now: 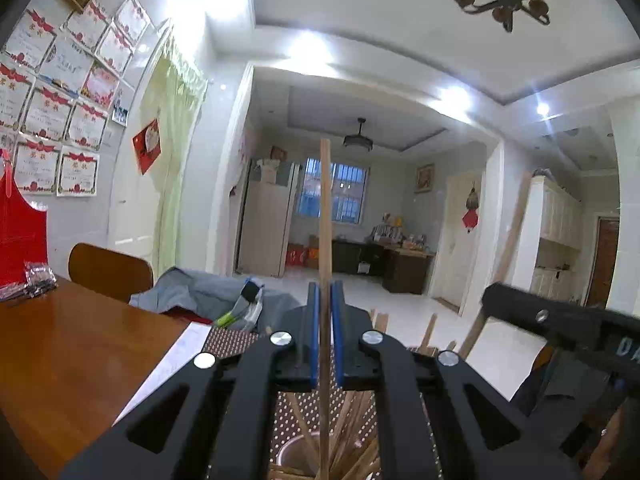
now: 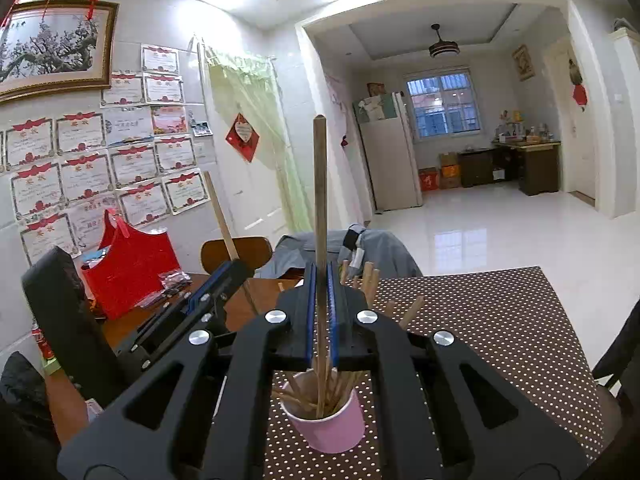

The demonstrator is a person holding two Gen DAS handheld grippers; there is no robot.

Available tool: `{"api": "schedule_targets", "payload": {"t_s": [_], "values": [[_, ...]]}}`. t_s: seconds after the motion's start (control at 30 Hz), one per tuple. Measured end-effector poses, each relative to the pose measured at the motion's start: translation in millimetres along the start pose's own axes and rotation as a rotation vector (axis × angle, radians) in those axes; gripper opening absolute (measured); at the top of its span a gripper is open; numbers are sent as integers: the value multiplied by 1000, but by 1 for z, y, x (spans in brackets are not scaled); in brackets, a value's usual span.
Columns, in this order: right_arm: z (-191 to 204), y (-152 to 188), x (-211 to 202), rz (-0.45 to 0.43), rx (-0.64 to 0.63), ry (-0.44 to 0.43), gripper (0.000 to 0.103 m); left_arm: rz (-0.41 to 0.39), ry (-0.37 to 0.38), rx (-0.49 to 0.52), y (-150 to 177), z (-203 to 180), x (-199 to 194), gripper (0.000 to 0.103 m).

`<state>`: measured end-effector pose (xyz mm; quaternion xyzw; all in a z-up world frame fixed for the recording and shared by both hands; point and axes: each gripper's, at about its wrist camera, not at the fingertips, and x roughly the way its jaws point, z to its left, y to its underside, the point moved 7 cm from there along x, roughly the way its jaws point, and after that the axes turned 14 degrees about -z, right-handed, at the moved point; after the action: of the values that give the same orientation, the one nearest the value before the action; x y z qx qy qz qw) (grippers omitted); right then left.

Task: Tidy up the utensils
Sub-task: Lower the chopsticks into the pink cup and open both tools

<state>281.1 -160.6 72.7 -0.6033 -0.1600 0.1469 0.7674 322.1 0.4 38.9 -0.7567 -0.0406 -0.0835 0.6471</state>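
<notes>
Left tool (image 1: 325,312) clamped on one upright wooden chopstick (image 1: 325,216), its lower end reaching down among other sticks in a cup below. Right tool (image 2: 322,296) likewise closed on its own chopstick (image 2: 320,200), bottom tip inside the pink cup (image 2: 326,424) w/ a bundle of chopsticks, standing on the dotted brown mat (image 2: 500,340) on the wooden counter (image 1: 72,352). Red bag (image 2: 132,268) at counter's far side, by the wall.

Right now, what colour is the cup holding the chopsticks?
Pink cup, clearest in the right wrist view.
</notes>
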Motion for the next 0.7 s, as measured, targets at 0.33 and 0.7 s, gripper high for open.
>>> {"api": "schedule_targets", "payload": {"t_s": [0.33, 0.7], "values": [[3, 12, 9, 39, -10, 3, 6, 91, 12, 24, 19, -6, 6, 7], [3, 21, 16, 73, -13, 1, 6, 134, -31, 20, 12, 3, 0, 30]]}}
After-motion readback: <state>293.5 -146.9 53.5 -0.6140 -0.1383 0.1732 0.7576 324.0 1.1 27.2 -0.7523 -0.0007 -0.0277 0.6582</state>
